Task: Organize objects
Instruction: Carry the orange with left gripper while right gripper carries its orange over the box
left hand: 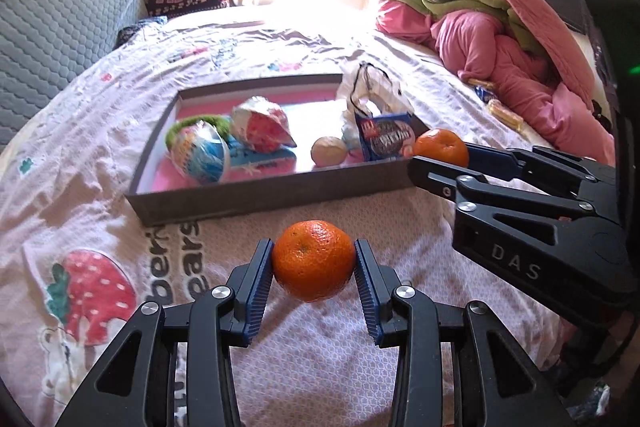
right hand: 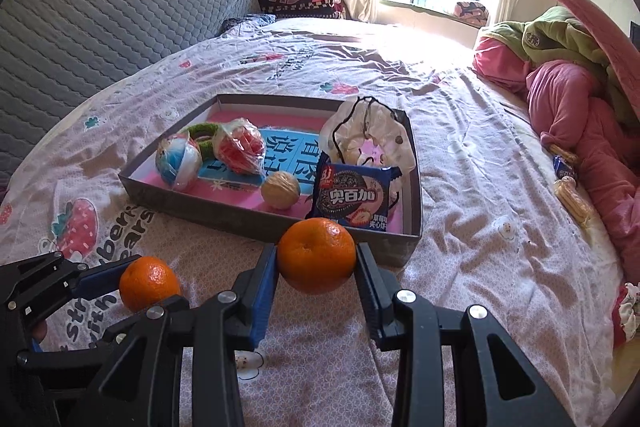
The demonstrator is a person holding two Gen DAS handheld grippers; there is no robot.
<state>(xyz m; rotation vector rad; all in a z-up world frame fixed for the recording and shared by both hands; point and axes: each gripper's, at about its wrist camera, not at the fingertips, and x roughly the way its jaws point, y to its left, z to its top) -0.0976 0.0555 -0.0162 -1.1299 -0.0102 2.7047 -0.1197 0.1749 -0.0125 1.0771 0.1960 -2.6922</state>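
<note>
- The left gripper point(left hand: 314, 263) clamps a mandarin point(left hand: 313, 259) between its blue pads, clear of the bedsheet point(left hand: 320, 347).
- The right gripper point(right hand: 316, 259) pinches a second mandarin point(right hand: 317, 254) the same way.
- Just beyond both lies the grey tray point(right hand: 208, 205) holding a biscuit packet point(right hand: 352, 199), a walnut point(right hand: 280, 190) and wrapped balls.

The bedspread point(right hand: 460, 131) lay bare between the two hand-held grippers and the shallow box point(right hand: 224, 217), so the approach to its near wall was open. Inside, the cookie packet point(right hand: 352, 199) and white pouch point(right hand: 368, 135) crowded the right end, two wrapped balls the left; a clear strip ran mid-floor beside the walnut point(right hand: 280, 190). Pink bedding point(right hand: 580, 115) blocked the far right.
</note>
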